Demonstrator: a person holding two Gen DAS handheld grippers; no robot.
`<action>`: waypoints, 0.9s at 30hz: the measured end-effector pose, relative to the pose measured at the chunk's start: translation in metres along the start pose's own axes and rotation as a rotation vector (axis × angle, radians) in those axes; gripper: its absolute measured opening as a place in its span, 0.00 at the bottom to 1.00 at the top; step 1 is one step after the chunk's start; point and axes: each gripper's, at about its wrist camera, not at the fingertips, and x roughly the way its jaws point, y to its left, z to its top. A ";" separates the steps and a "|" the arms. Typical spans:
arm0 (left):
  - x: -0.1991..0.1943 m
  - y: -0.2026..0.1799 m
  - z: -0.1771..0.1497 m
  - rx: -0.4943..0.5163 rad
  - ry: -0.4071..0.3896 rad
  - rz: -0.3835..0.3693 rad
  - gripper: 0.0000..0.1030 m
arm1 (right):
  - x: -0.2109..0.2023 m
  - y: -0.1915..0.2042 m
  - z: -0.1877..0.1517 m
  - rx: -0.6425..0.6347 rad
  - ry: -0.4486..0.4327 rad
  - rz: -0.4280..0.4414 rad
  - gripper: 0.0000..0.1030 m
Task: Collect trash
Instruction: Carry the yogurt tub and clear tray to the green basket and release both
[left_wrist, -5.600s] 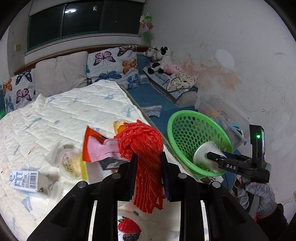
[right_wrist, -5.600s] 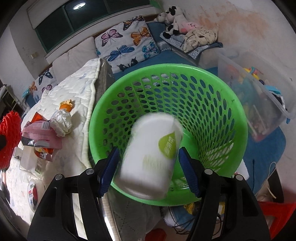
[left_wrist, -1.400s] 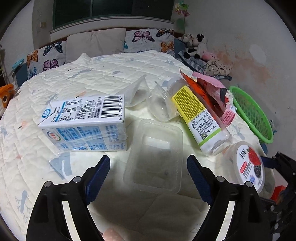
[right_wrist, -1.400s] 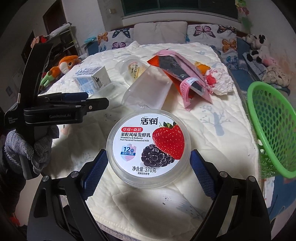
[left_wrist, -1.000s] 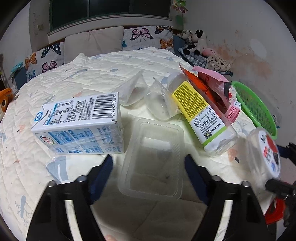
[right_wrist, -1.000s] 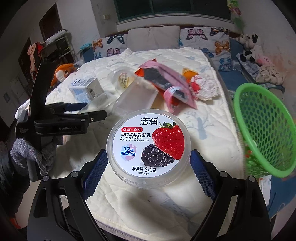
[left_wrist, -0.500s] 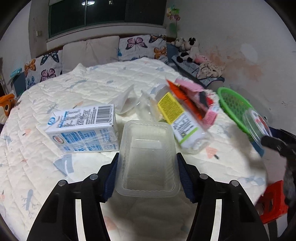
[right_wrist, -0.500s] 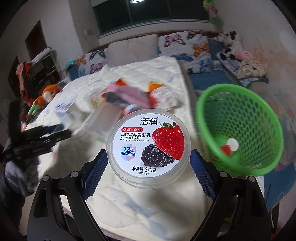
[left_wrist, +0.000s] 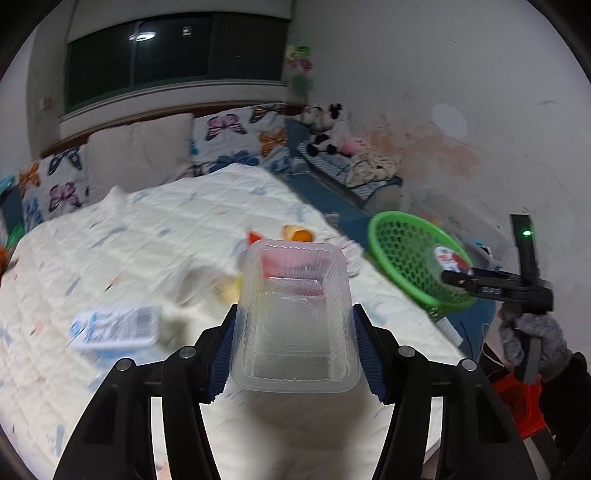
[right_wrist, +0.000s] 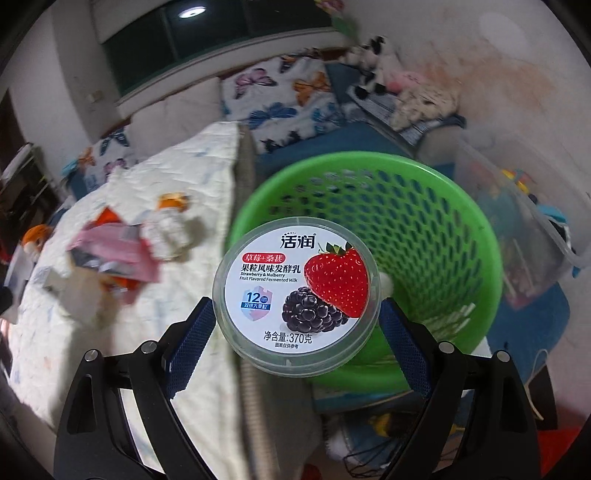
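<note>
My left gripper (left_wrist: 295, 354) is shut on a clear plastic tray (left_wrist: 295, 317) and holds it above the white quilted bed (left_wrist: 147, 240). My right gripper (right_wrist: 295, 317) is shut on a round yogurt tub (right_wrist: 295, 291) with a strawberry label, held at the near rim of the green basket (right_wrist: 424, 229). In the left wrist view the right gripper (left_wrist: 458, 275) holds the tub (left_wrist: 448, 256) over the basket (left_wrist: 402, 251). A milk carton (left_wrist: 118, 326), a pink wrapper (right_wrist: 110, 247) and crumpled white paper (right_wrist: 166, 229) lie on the bed.
A clear storage box (right_wrist: 517, 221) stands right of the basket against the wall. Butterfly pillows (left_wrist: 236, 140) and plush toys (left_wrist: 325, 133) lie at the head of the bed. A red stool (left_wrist: 517, 402) is low on the right.
My left gripper has lifted the clear tray off the bed and swung right. My right gripper has carried the yogurt tub from over the bed to the basket.
</note>
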 end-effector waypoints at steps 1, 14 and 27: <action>0.005 -0.007 0.005 0.012 0.001 -0.008 0.55 | 0.002 -0.003 0.000 0.006 0.004 -0.004 0.86; 0.071 -0.072 0.043 0.103 0.058 -0.106 0.55 | 0.023 -0.043 0.007 0.083 0.039 0.004 0.89; 0.130 -0.130 0.059 0.164 0.136 -0.168 0.55 | -0.021 -0.057 0.001 0.077 -0.055 -0.025 0.89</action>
